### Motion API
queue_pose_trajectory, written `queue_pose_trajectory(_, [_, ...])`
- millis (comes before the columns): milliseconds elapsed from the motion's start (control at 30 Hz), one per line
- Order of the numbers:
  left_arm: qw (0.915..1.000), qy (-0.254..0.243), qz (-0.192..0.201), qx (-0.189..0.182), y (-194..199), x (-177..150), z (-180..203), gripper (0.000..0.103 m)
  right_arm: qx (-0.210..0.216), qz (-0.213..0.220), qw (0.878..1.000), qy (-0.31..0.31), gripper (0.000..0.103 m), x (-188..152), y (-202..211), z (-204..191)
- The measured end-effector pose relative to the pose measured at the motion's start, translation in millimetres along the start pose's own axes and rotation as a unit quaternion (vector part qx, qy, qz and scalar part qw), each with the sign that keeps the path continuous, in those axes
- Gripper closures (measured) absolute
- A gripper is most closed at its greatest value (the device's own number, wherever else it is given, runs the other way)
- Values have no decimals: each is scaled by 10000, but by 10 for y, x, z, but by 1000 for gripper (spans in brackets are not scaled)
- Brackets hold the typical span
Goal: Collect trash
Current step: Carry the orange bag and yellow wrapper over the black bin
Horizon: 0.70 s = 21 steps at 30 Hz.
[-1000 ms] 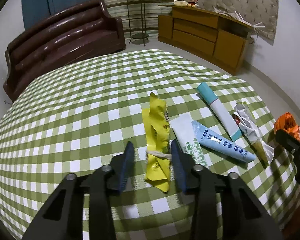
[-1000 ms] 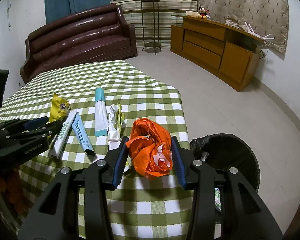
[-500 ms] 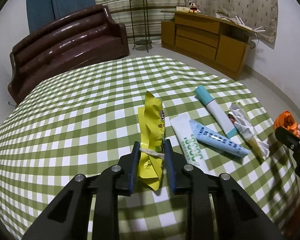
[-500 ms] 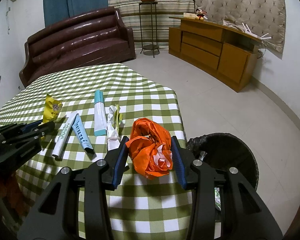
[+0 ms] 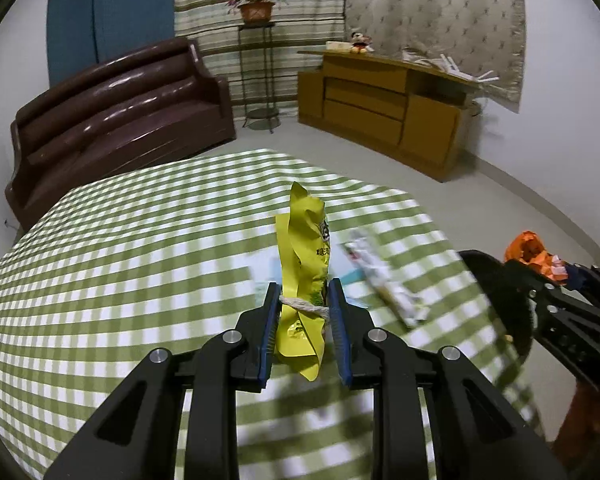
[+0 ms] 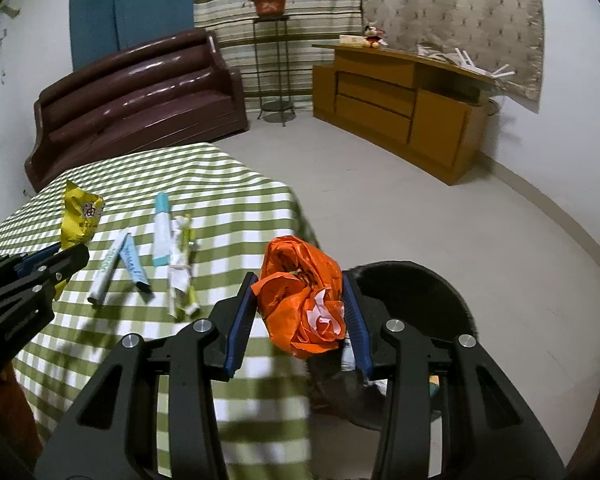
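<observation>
My left gripper (image 5: 303, 296) is shut on a yellow snack wrapper (image 5: 306, 264) tied with string and holds it above the green checked table (image 5: 120, 264). It also shows in the right wrist view (image 6: 78, 220). My right gripper (image 6: 300, 292) is shut on a crumpled orange plastic bag (image 6: 302, 300), held past the table's right edge over a black trash bin (image 6: 416, 292). On the table lie a white tube (image 6: 106, 268), a blue tube (image 6: 134, 264), a teal-capped tube (image 6: 162, 228) and a crumpled white wrapper (image 6: 182, 264).
A brown sofa (image 6: 140, 92) stands behind the table. A wooden cabinet (image 6: 400, 104) lines the right wall. A plant stand (image 6: 270, 56) is at the back. Pale open floor (image 6: 420, 208) lies right of the table.
My left gripper closed on the yellow wrapper and lifted it off the table, moving right. My right gripper carried the orange bag right, from above the table to over the bin.
</observation>
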<state>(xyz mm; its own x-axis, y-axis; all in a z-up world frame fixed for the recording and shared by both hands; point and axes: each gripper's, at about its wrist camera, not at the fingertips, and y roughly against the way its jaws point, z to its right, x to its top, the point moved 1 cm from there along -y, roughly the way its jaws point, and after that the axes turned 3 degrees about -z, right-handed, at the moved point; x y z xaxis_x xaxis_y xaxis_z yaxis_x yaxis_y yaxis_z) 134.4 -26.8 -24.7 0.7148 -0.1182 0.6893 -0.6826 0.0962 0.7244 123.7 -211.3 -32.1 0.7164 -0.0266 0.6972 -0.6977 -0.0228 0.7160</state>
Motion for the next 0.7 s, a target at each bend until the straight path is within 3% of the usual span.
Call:
queue_pose_trajectory(300, [9992,-293,92,-249,21,-17,605,77,-434,152,9989,-122,62,-109,166,391])
queue_pose_trajectory(700, [9977,-542,103,-386,-116,36,1192,77,-610,139,9973,-373,62,-152,169,886])
